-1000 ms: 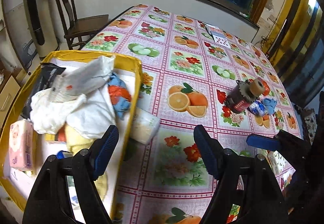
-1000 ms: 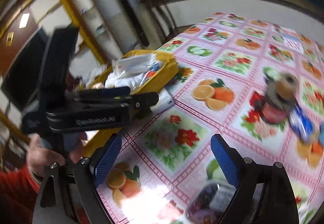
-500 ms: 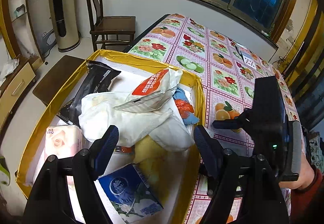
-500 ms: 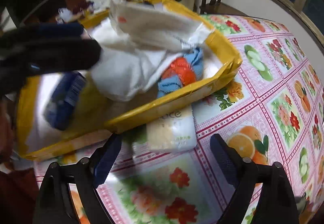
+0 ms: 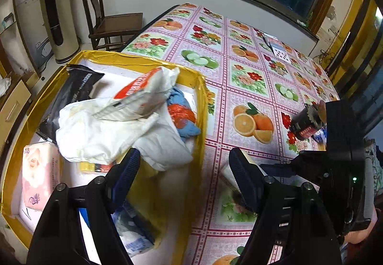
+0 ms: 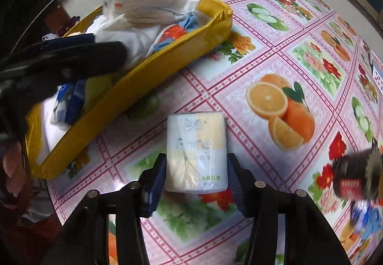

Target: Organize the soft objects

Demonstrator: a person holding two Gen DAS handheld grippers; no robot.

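A white and yellow wrapped tissue roll (image 6: 196,150) lies on the flowered tablecloth just outside the yellow box (image 6: 167,49). My right gripper (image 6: 196,178) has narrowed onto it, and both blue pads press its sides. My left gripper (image 5: 184,176) hangs open over the box's right rim (image 5: 202,107) with nothing between its fingers. Inside the box lie a white bag (image 5: 100,131), a red and white packet (image 5: 143,95), a blue and orange cloth (image 5: 182,119), a pink tissue pack (image 5: 38,169), a blue tissue pack (image 5: 134,231) and a black packet (image 5: 74,92).
A dark jar with a toothed lid (image 6: 354,176) lies on the table at the right, with blue wrapped items (image 6: 366,217) beside it. A white card (image 5: 277,47) rests far back. A wooden chair (image 5: 115,23) and a tall floor unit (image 5: 57,8) stand beyond the table's left edge.
My right gripper moved down to the tissue roll and narrowed from wide open to gripping its sides. My left gripper swung back right, from over the box to its right rim.
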